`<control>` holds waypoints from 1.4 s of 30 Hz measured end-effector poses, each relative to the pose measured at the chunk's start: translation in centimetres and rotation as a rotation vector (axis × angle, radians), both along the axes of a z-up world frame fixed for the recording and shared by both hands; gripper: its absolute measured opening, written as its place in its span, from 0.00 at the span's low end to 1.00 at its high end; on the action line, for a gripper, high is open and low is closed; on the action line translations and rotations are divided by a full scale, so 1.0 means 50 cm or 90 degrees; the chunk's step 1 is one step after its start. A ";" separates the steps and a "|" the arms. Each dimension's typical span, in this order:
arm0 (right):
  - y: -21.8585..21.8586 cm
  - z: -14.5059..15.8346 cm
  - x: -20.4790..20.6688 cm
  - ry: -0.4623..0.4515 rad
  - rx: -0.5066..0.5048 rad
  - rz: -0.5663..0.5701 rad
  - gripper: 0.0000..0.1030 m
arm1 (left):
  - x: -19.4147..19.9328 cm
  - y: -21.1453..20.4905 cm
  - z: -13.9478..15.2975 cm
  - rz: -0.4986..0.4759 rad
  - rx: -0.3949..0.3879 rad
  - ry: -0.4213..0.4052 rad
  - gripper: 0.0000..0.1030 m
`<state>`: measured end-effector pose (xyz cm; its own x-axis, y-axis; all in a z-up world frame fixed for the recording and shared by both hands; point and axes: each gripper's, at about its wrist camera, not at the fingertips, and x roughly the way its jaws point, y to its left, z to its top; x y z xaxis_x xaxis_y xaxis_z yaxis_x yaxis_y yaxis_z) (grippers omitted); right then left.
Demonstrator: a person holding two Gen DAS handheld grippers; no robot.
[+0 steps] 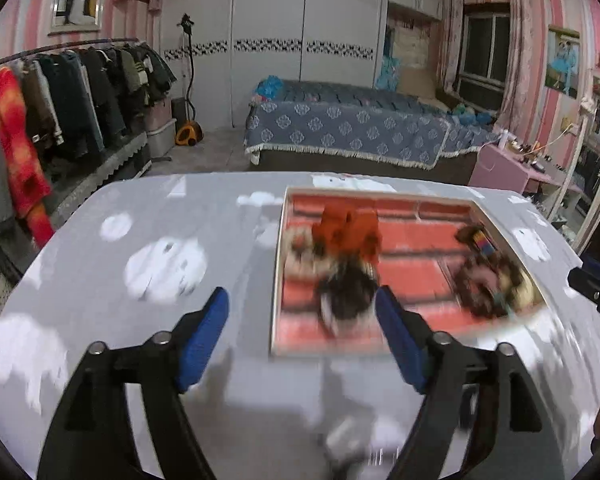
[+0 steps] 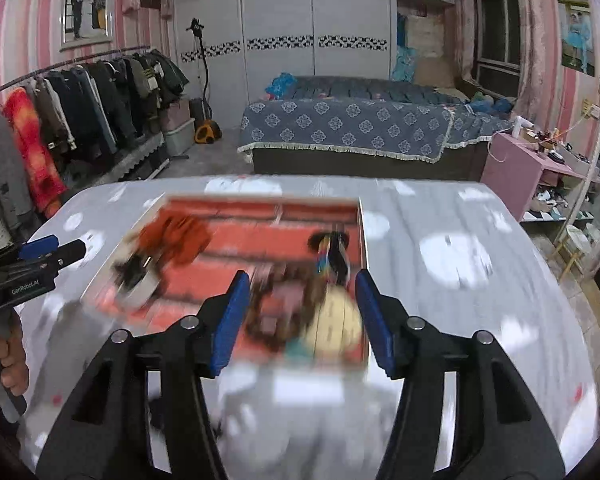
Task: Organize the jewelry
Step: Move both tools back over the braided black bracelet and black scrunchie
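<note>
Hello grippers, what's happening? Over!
Left gripper open, empty. Right gripper open, empty. Jewelry in red tray, blurred. Nothing in the way.

- Ahead of the left gripper (image 1: 302, 336), the red-lined tray (image 1: 416, 276) was motion-blurred; its dividers could not be traced.
- The dark clump (image 1: 346, 290) between its fingers was too smeared to identify.
- Ahead of the right gripper (image 2: 298, 322), the pale round item (image 2: 334, 330) and brown pieces (image 2: 276, 316) blurred together.
- The hand (image 2: 6, 356) to its left was cut off by the frame edge.
</note>
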<state>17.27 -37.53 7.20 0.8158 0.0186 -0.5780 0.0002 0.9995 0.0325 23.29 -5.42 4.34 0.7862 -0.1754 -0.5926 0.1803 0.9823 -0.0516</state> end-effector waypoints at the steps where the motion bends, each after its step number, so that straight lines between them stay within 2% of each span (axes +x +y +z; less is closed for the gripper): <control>1: 0.002 -0.006 -0.029 -0.004 0.008 0.004 0.58 | -0.025 0.006 -0.004 0.003 -0.001 -0.006 0.76; 3: 0.013 -0.024 -0.109 -0.020 0.024 0.000 0.63 | -0.092 0.014 -0.017 0.003 -0.001 -0.023 0.79; 6: 0.030 -0.049 -0.193 -0.044 0.021 -0.005 0.72 | -0.164 0.008 -0.047 -0.008 0.007 -0.024 0.80; 10: 0.050 -0.081 -0.259 -0.071 0.013 -0.009 0.75 | -0.193 -0.016 -0.082 -0.024 0.027 -0.013 0.80; 12: 0.047 -0.094 -0.261 -0.068 0.033 -0.011 0.75 | -0.192 -0.033 -0.097 -0.024 0.053 0.001 0.80; 14: 0.036 -0.104 -0.253 -0.058 0.047 -0.016 0.75 | -0.194 -0.030 -0.095 -0.018 0.054 -0.005 0.80; 17: 0.026 -0.104 -0.256 -0.064 0.061 -0.023 0.78 | -0.187 -0.021 -0.103 -0.012 0.042 0.013 0.80; 21: 0.035 -0.107 -0.259 -0.066 0.044 -0.016 0.80 | -0.183 0.003 -0.107 0.004 0.019 0.020 0.85; 28: 0.038 -0.109 -0.261 -0.064 0.028 -0.022 0.82 | -0.192 -0.015 -0.105 -0.002 0.050 0.004 0.85; 42: 0.041 -0.115 -0.257 -0.056 0.019 -0.025 0.86 | -0.190 -0.024 -0.108 -0.009 0.061 0.009 0.88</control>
<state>4.43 -35.50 1.47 0.8642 0.0011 -0.5031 0.0355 0.9974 0.0631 13.80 -6.63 -1.06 0.7755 -0.1279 -0.6182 0.1938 0.9802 0.0403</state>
